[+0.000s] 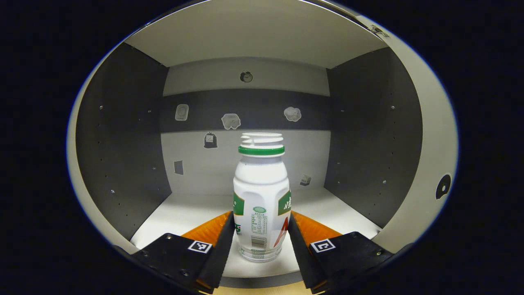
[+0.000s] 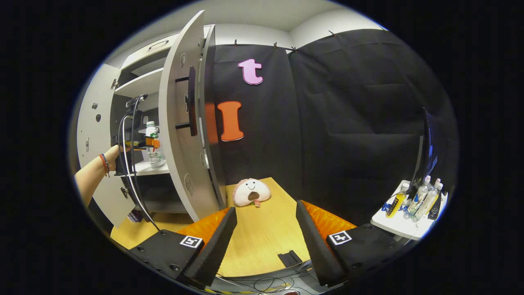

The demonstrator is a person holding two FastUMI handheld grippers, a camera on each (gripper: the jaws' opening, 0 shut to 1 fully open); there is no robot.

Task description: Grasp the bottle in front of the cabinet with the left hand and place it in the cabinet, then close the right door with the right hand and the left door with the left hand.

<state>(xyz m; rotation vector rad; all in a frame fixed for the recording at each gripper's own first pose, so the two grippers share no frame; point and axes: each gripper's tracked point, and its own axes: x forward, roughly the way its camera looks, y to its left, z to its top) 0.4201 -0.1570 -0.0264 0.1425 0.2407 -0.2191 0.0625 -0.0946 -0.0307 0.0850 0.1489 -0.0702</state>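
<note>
White bottle point(image 1: 260, 200) with green neck ring, uncapped, upright on the cabinet point(image 1: 123, 135) shelf, clamped between left gripper point(image 1: 260, 235) fingers, right gripper point(image 2: 266, 229) fingers apart over wooden table point(image 2: 262, 241)

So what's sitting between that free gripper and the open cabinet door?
In the right gripper view, a plush toy lies on the wooden table between the right gripper and the right door.

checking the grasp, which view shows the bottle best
The left gripper view: the bottle stands close and centred between the left gripper fingers on the cabinet shelf. The right gripper view shows it small and distant.
</note>
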